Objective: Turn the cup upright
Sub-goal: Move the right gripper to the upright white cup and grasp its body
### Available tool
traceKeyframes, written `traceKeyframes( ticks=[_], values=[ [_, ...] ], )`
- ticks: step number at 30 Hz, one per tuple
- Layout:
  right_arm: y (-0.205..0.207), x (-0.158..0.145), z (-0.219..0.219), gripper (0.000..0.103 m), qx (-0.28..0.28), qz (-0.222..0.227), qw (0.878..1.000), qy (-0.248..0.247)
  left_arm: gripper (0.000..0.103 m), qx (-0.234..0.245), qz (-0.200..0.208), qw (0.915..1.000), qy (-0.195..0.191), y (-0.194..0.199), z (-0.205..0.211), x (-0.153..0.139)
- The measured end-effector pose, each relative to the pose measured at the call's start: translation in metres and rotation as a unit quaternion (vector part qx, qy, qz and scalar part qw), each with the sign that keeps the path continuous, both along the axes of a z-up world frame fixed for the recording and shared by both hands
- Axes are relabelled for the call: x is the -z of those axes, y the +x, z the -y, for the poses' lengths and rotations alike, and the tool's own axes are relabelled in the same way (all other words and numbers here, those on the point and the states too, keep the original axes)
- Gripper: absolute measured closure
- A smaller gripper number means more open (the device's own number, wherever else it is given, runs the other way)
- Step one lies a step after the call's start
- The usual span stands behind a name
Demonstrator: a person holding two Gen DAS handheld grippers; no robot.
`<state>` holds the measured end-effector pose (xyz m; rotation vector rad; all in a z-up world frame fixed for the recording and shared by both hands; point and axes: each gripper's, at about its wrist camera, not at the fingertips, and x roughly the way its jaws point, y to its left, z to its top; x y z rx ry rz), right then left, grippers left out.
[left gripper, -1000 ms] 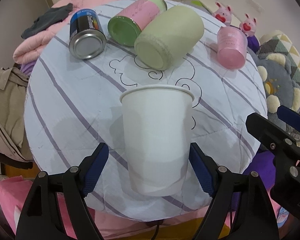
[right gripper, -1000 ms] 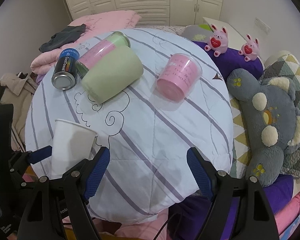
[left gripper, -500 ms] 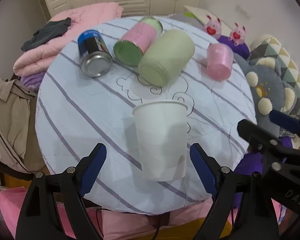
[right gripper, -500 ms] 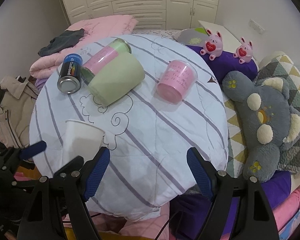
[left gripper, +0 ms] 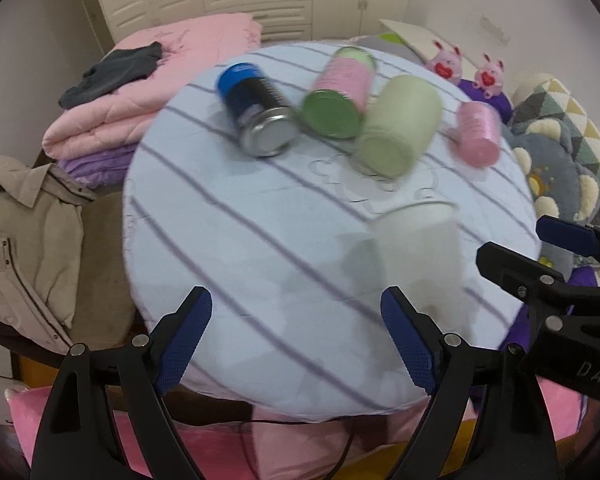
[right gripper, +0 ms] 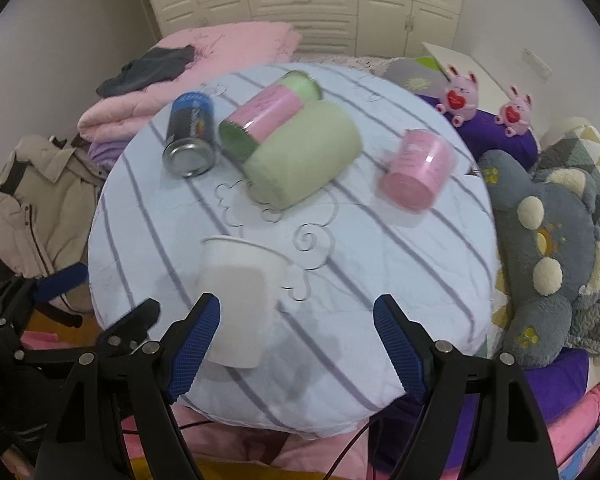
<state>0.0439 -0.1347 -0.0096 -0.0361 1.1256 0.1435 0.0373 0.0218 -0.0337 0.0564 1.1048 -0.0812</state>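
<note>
The white paper cup (right gripper: 240, 300) is seen standing upright, mouth up, near the front edge of the round striped table (right gripper: 400, 280). It is not held by either tool. The left gripper (left gripper: 296, 340) is spread wide, nothing between its fingers. The right gripper (right gripper: 296, 344) is likewise spread wide, the cup lying just beyond its left finger.

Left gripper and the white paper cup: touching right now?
Apart. In the left wrist view the left gripper is open, with the white paper cup standing beyond its right finger, striped cloth visible between them.
</note>
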Motion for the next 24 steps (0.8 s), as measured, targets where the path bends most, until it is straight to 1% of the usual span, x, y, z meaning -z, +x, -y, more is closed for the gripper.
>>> traceKeyframes(
  ticks=[4, 7, 11, 19, 22, 24],
  values=[
    [0.009, 0.010, -0.016, 0.022, -0.006, -0.022, 1.000, 0.012, 0.012, -0.023, -0.006, 0.9997, -0.002, 0.007, -0.028, 0.005],
    [0.017, 0.019, -0.024, 0.022, -0.007, -0.034, 0.999, 0.012, 0.011, -0.038, -0.012, 0.9991, -0.012, 0.012, -0.046, 0.011],
    [0.026, 0.033, -0.031, 0.022, -0.004, -0.058, 0.998, 0.012, 0.011, -0.053, -0.028, 0.9981, -0.015, 0.021, -0.062, 0.023],
    [0.039, 0.055, -0.039, 0.022, -0.002, -0.094, 0.995, 0.019, 0.011, -0.055, -0.052, 0.9972, -0.006, 0.037, -0.073, 0.042],
    [0.043, 0.063, -0.040, 0.023, 0.000, -0.105, 0.994, 0.026, 0.011, -0.056, -0.060, 0.9966, -0.008, 0.041, -0.074, 0.046],
    [0.044, 0.063, -0.039, 0.023, 0.004, -0.096, 0.994, 0.043, 0.011, -0.053, -0.063, 0.9965, -0.009, 0.044, -0.073, 0.049]
  ],
)
